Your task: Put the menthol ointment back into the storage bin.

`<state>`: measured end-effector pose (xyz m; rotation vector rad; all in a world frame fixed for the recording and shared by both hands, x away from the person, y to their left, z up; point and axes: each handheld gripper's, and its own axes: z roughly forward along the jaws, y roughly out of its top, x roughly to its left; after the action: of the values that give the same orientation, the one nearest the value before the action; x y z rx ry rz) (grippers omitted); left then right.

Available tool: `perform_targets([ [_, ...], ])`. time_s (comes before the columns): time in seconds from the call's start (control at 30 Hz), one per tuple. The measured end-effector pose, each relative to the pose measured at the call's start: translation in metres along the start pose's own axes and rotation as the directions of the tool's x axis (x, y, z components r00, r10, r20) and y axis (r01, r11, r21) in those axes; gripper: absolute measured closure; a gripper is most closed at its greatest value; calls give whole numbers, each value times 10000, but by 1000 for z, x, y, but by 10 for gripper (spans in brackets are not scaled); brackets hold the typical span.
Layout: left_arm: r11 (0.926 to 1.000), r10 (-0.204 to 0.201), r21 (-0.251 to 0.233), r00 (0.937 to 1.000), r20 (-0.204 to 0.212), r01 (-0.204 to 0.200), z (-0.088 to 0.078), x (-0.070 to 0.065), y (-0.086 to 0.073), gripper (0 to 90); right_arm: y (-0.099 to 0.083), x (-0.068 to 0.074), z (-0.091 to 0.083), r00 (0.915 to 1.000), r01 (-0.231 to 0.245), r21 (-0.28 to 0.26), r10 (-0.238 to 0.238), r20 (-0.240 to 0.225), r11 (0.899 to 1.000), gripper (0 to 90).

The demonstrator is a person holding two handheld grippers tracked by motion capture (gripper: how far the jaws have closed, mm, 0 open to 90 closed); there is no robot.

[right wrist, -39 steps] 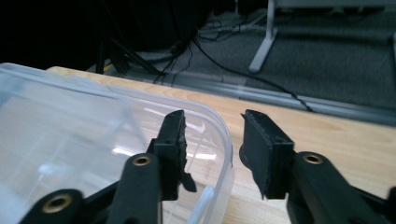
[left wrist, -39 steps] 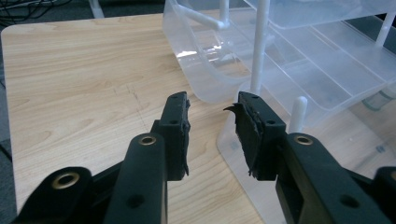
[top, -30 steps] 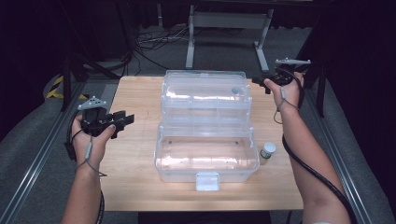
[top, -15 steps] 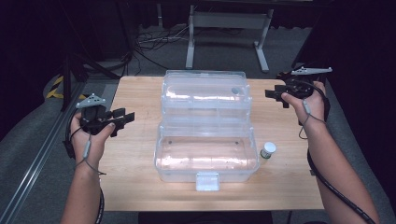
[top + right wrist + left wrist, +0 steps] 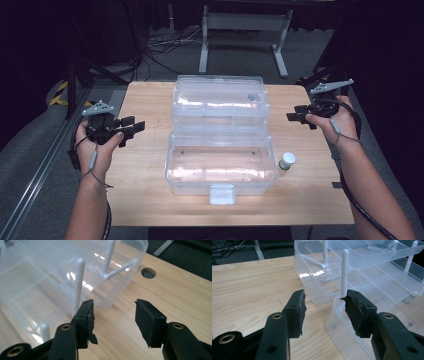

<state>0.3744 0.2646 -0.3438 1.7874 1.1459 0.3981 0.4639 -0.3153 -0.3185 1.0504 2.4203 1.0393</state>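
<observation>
We logged clear tiered box (image 5: 222,145) open at centre of wooden table (image 5: 150,195). Left gripper (image 5: 131,126) left of box, jaws apart, just opening, empty. Right gripper (image 5: 296,116) right of box, jaws apart, just closing, empty. Small bottle (image 5: 286,161) beside box.

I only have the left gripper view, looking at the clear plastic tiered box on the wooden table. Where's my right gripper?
Observer: The right gripper hovers over the right edge of the wooden table, beside the upper tray of the clear plastic tiered box.
Operator: Holding anything?
Observer: No. Its jaws have just been closing a little, yet stand open with nothing between them.
Operator: Anything loose on the table?
Observer: A small white-capped jar stands upright just right of the box's lower tub.
</observation>
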Motion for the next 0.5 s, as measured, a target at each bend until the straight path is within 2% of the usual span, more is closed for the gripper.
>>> perform_targets([
  [0.03, 10000, 0, 0, 10000, 0, 0, 0, 0, 0, 499, 0, 0, 0, 10000, 0, 0, 0, 0, 10000, 501],
  [0.07, 10000, -10, 27, 10000, -15, 10, 0, 0, 0, 496, -2, 2, -1, 9997, 230, 368, -232, 38, 9991, 501],
  [0.1, 10000, -10, 27, 10000, -15, 10, 0, 0, 0, 496, -2, 2, -1, 9997, 230, 368, -232, 38, 9991, 501],
  [0.27, 9999, 27, 105, 10000, -12, -27, -1, 0, -1, 489, -4, 7, -2, 9979, 616, 950, -593, -272, 9936, 498],
  [0.43, 9999, 18, 114, 10000, -56, -17, -4, 0, -3, 482, -4, 11, -2, 9942, 976, 1438, -899, -592, 9848, 472],
  [0.5, 9999, 26, 123, 10000, -64, -25, -5, 0, -3, 480, -4, 13, 0, 9930, 1016, 1795, -888, -783, 9785, 462],
])
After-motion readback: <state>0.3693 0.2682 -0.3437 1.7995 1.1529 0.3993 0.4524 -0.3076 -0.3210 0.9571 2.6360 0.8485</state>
